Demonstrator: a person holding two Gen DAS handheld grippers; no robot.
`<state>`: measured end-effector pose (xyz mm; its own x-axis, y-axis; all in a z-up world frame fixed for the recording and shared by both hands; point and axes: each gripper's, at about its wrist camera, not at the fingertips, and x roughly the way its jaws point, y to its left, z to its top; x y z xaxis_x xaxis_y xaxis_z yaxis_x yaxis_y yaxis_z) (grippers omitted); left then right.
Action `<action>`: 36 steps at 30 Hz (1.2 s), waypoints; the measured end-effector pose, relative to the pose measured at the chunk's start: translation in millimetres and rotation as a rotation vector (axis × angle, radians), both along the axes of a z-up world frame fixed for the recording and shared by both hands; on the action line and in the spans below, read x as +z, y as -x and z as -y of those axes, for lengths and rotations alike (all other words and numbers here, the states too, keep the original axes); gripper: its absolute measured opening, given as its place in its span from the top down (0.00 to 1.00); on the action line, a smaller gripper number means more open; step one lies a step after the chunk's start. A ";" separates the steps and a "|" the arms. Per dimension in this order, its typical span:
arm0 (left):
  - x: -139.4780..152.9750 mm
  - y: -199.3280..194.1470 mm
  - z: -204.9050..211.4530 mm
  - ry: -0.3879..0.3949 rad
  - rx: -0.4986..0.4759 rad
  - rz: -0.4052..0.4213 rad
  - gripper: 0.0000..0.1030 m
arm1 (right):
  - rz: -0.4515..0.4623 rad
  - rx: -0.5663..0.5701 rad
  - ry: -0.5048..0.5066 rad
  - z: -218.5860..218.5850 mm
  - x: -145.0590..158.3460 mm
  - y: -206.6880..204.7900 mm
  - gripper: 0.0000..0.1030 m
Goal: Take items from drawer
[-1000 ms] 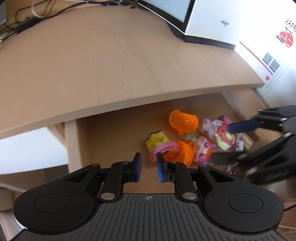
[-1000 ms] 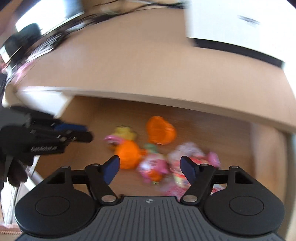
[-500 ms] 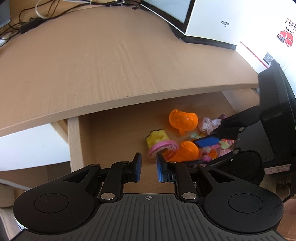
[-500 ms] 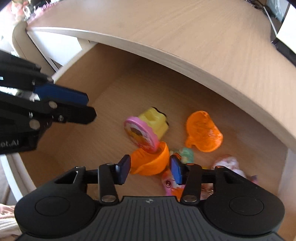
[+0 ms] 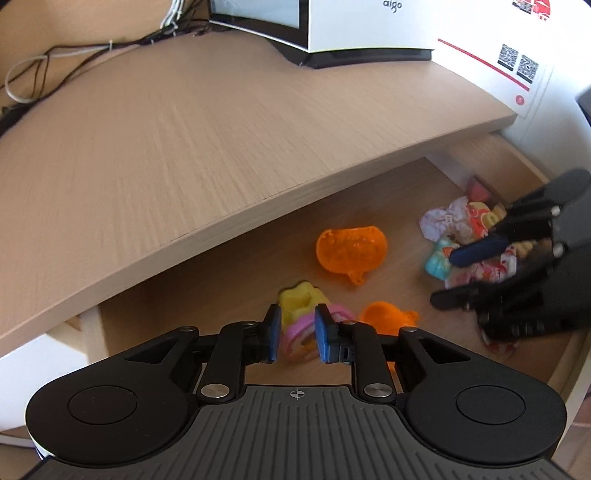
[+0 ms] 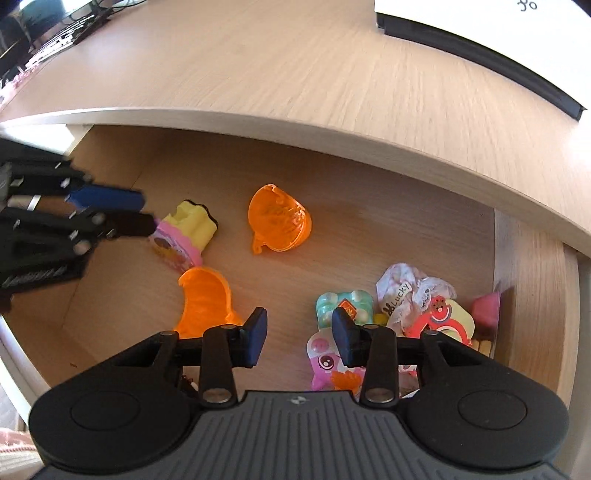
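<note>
The open wooden drawer (image 6: 369,240) holds small toys. A yellow and pink toy (image 5: 299,299) (image 6: 188,229) lies at the left, and my left gripper (image 5: 297,332) (image 6: 144,210) hangs just over it. Its jaws are opening, and the toy shows in the gap untouched by the pads. Two orange see-through half shells (image 6: 279,221) (image 6: 205,299) lie mid-drawer. My right gripper (image 6: 299,332) (image 5: 447,277) is closing over bare drawer floor, beside a teal toy (image 6: 343,304) and a heap of wrappers (image 6: 410,291). It grips nothing.
The desk top (image 5: 184,147) overhangs the drawer's back. A white box on a black base (image 5: 369,29) and cables (image 5: 55,62) sit on it. The drawer's right wall (image 6: 532,277) stands close to the wrapper heap, with a pink bunny toy (image 6: 325,365) in front.
My left gripper sank toward the yellow and pink toy and its jaws widened. My right gripper narrowed, then shifted right, from over the orange half shell to beside the teal toy.
</note>
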<state>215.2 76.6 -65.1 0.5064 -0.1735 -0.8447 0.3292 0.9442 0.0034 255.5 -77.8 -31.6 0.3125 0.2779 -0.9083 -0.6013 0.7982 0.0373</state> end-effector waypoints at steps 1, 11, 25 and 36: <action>-2.4 -2.5 1.9 0.001 -0.003 -0.015 0.77 | 0.010 0.009 0.005 -1.8 -0.7 2.8 0.60; -21.6 -15.8 13.9 0.089 -0.006 -0.087 0.71 | -0.028 -0.030 -0.059 8.4 3.5 1.3 0.60; -41.5 -17.5 25.4 -0.074 -0.130 -0.172 0.71 | -0.075 -0.039 -0.102 6.2 -3.1 -10.7 0.58; -43.8 -14.8 29.9 -0.025 -0.210 -0.234 0.30 | -0.107 -0.054 -0.127 5.6 -6.6 -15.9 0.58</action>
